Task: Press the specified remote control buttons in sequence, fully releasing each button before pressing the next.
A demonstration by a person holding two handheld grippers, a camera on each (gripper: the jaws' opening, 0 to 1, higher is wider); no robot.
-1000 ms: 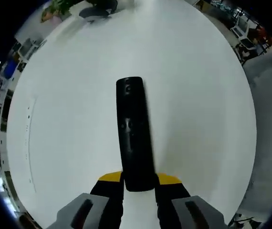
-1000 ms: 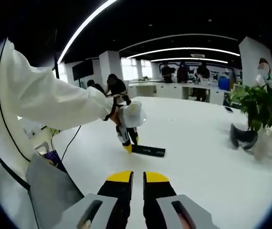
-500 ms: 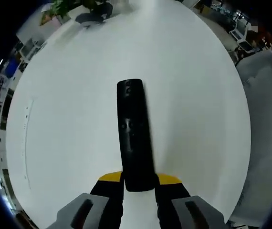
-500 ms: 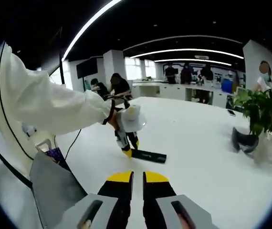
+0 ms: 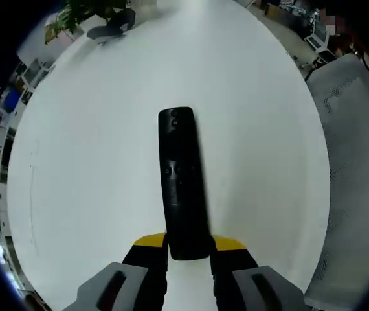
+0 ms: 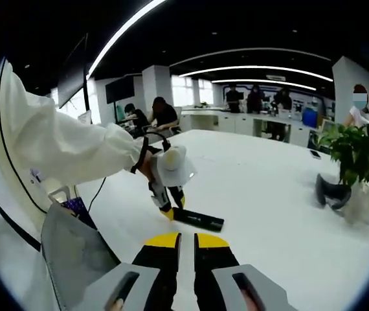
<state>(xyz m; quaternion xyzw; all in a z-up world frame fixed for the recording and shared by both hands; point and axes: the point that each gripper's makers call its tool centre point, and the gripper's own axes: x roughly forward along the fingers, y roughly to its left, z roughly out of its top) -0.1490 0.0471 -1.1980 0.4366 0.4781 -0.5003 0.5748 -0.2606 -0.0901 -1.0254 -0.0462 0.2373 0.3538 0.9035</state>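
Out on the white table (image 5: 94,162), well clear of its edges, the remote control (image 5: 183,181) stays clamped at its near end in the left gripper (image 5: 188,249), barely shifted. Right gripper (image 6: 186,243), jaws nearly together and empty, still hangs back; no press begun.

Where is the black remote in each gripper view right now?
Left gripper view: the remote runs up the picture's centre, its near end clamped between that gripper's yellow-tipped jaws.
Right gripper view: it lies centre, on the table, one end in the left gripper.
Shared landmark: the potted plant.
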